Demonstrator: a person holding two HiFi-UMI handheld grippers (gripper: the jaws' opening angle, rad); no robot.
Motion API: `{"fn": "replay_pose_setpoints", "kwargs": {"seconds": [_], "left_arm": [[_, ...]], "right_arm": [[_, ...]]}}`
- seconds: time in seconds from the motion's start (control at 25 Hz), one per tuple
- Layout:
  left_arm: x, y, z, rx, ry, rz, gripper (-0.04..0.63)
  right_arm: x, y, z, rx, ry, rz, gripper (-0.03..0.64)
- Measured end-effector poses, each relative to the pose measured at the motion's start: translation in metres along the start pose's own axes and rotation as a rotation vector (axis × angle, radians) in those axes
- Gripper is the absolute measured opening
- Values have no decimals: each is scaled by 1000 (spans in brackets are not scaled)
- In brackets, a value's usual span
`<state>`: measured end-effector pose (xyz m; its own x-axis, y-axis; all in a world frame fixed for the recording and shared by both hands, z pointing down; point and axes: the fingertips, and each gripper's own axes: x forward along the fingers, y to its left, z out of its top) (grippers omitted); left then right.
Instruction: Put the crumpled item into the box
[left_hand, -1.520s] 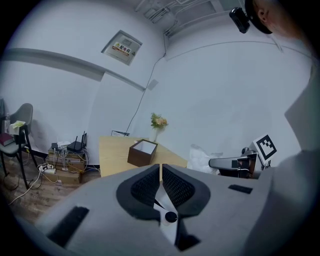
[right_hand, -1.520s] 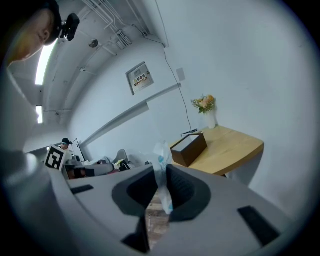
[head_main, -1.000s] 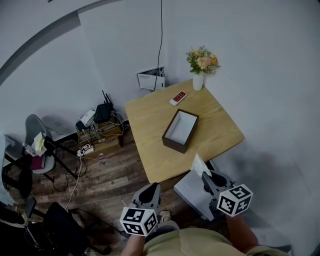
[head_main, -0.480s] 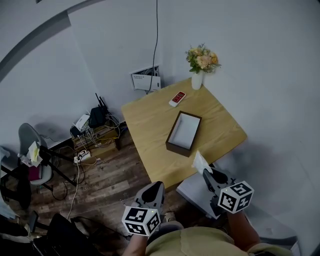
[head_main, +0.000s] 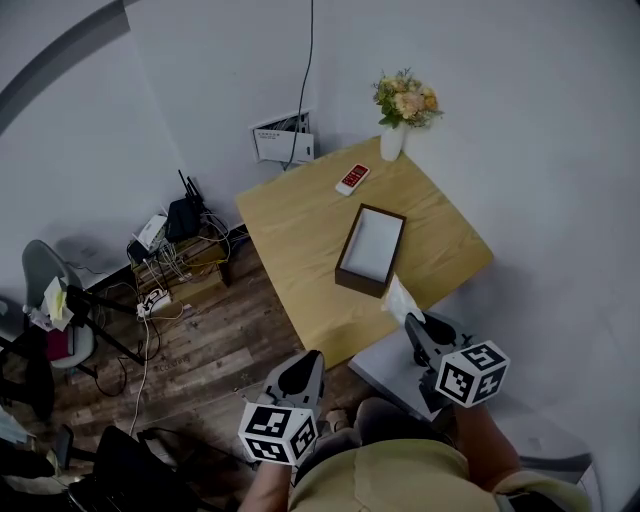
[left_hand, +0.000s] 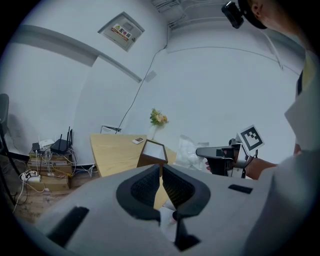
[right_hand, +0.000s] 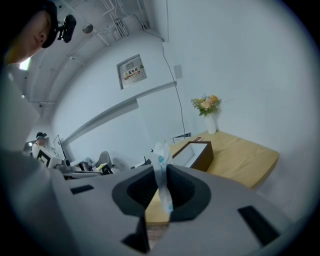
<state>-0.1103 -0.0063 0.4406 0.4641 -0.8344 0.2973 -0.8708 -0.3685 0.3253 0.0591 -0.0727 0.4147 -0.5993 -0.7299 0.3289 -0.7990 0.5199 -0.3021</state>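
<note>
An open dark-brown box with a white inside lies on the wooden table; it also shows in the left gripper view as the box and in the right gripper view as the box. My right gripper is shut on a crumpled white item, held just short of the table's near edge, close to the box's near end. The crumpled item stands up between the jaws. My left gripper hangs lower left over the floor, shut and empty.
A white vase of flowers and a red-and-white remote stand at the table's far end. A grey seat lies below the right gripper. Cables and routers clutter the floor at left, beside a chair.
My right gripper has carried the crumpled item forward, closer to the table edge and the box. The head view has shifted, so the table sits slightly nearer.
</note>
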Motion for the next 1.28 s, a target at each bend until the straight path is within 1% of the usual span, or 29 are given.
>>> {"fn": "replay_pose_setpoints", "kwargs": {"seconds": [0.44, 0.6, 0.84, 1.28], "left_arm": [[-6, 25, 10, -26, -35, 52, 35], [-1, 32, 14, -32, -38, 55, 35], [15, 40, 27, -34, -44, 57, 35], [63, 50, 57, 2, -47, 50, 35]], "right_arm": [[36, 12, 27, -47, 0, 36, 60], [49, 15, 35, -61, 1, 51, 58], [70, 11, 44, -57, 9, 75, 60], [105, -20, 68, -16, -17, 93, 60]]}}
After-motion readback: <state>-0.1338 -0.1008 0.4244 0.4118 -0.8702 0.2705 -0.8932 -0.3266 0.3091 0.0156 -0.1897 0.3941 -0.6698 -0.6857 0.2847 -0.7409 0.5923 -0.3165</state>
